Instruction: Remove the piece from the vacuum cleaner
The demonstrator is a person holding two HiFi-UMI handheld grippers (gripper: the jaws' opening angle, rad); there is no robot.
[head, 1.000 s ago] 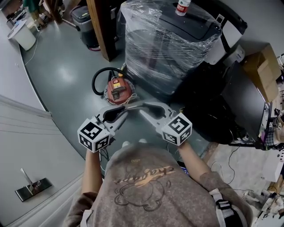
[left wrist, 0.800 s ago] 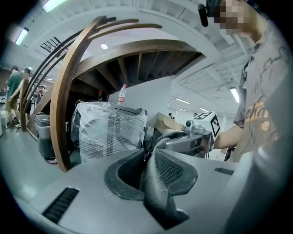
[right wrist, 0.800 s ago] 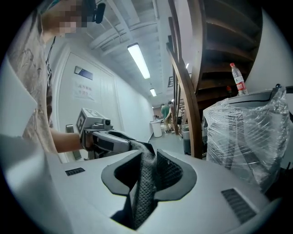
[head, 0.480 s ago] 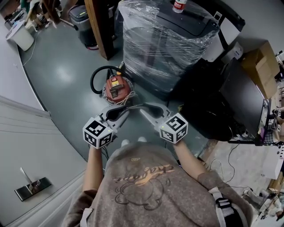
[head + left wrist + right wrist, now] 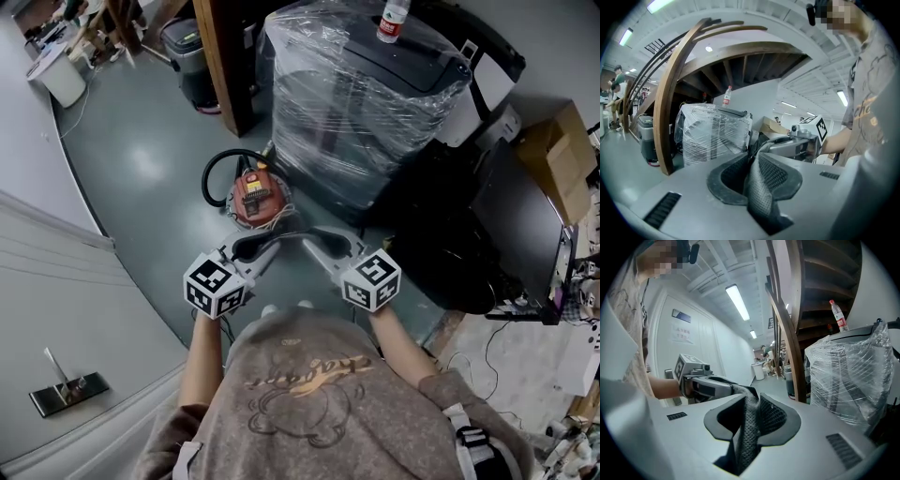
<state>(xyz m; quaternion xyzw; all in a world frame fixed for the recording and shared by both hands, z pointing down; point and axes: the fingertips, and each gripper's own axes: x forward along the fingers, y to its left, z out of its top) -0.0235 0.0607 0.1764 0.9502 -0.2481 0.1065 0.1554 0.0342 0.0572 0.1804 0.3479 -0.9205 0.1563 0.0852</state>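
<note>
Both hands have sunk a little toward the person's body and now hang still in front of the chest, side by side with their tips nearly meeting. The left gripper [image 5: 754,159] has its jaws drawn most of the way together on a strip of dark mesh [image 5: 761,192], and the right gripper [image 5: 751,401] pinches mesh in the same way. In each gripper view the mesh runs out of the jaws toward the other gripper, so it appears to be one piece held at both ends. Neither grip has altered during the drop. The vacuum cleaner [image 5: 258,194], red and round with a black hose [image 5: 214,169] looped beside it, sits on the grey floor [image 5: 141,159] ahead of the tips and below them, next to a plastic-wrapped machine [image 5: 361,94]. It has not shifted, and neither gripper touches it. Whether the mesh is the piece from the vacuum cleaner cannot be told. If it is, the removal looks done and the hands are only settling. If not, the cleaner is untouched, and the small drop reads as the start of a reach down to it, with the jaws yet to be freed.
</note>
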